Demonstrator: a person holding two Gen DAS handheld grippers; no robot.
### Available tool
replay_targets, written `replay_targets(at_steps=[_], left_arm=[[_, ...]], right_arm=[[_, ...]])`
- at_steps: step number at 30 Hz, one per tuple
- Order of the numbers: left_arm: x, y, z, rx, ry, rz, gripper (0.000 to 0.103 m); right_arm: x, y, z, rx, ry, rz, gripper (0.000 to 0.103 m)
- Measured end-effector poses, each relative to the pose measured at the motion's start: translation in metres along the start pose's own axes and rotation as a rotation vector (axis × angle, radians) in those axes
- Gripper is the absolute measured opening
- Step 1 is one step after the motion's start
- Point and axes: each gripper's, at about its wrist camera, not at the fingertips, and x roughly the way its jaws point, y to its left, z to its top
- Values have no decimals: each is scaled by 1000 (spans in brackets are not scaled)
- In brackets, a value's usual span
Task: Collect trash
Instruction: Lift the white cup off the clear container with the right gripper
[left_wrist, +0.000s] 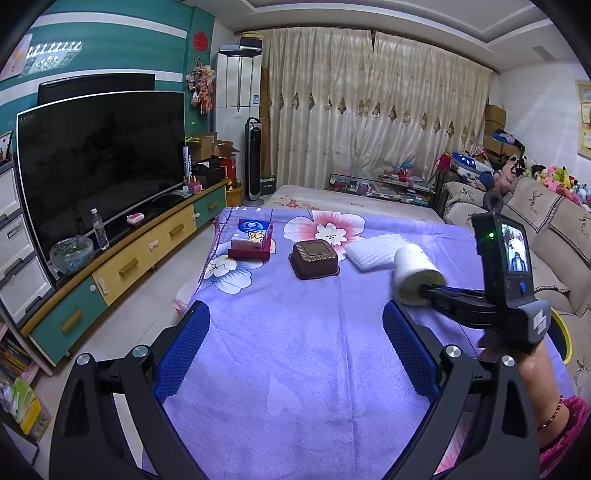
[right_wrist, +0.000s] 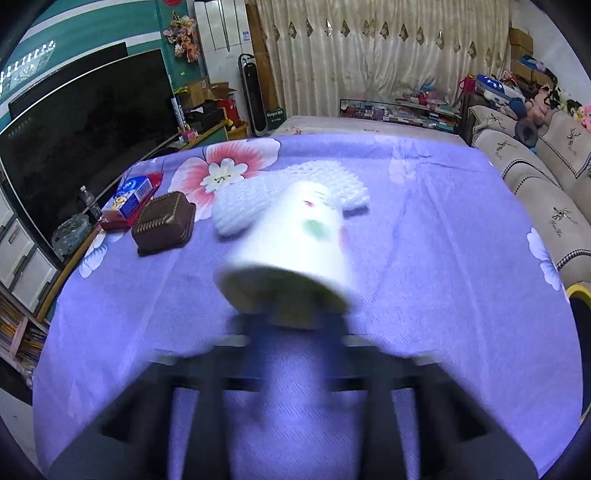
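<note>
The right gripper (left_wrist: 424, 290) is pinching the paper cup (left_wrist: 415, 275) by its rim at centre right, long axis pointing away up-frame. The left gripper (left_wrist: 295, 354) is hanging spread wide and empty at bottom centre.

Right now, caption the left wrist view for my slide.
Right gripper pinches a white paper cup by its rim above the purple floral cloth; left gripper open.

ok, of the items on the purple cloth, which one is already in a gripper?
The white paper cup: the right gripper is shut on its rim. The brown tray, white foam net and blue tissue pack lie untouched.
</note>
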Motion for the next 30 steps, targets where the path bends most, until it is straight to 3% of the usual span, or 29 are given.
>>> replay_targets(at_steps=[5,8,10,15,16,18,20,25,30], left_arm=[[-1,-2,-1,2,3,3,93],[0,-3,0,1,1,-1,93],[2,-4,0,1,3,-3,93],[3,-9,1,16,6,-9,93],[2,-9,1,20,5,-7,93],[1,-8,1,18,2,-2,93],[1,-6,2,8,1,-4,93],[-1,-6,2,11,-6,-10,93],[-5,-8,2,24,-5,-9,93]], right_arm=[[-17,-9,-6,5,21,54,6],[-33,-18,-5,20,-19,54,11],[-40,-21,1,24,-40,54,22],[-32,-30,45,102,-26,167,71],[-27,-29,59,94,-12,149,74],[-14,-27,78,88,35,135,76],[13,-24,95,89,149,111,76],[55,-23,92,117,321,114,76],[79,-26,88,165,405,170,66]])
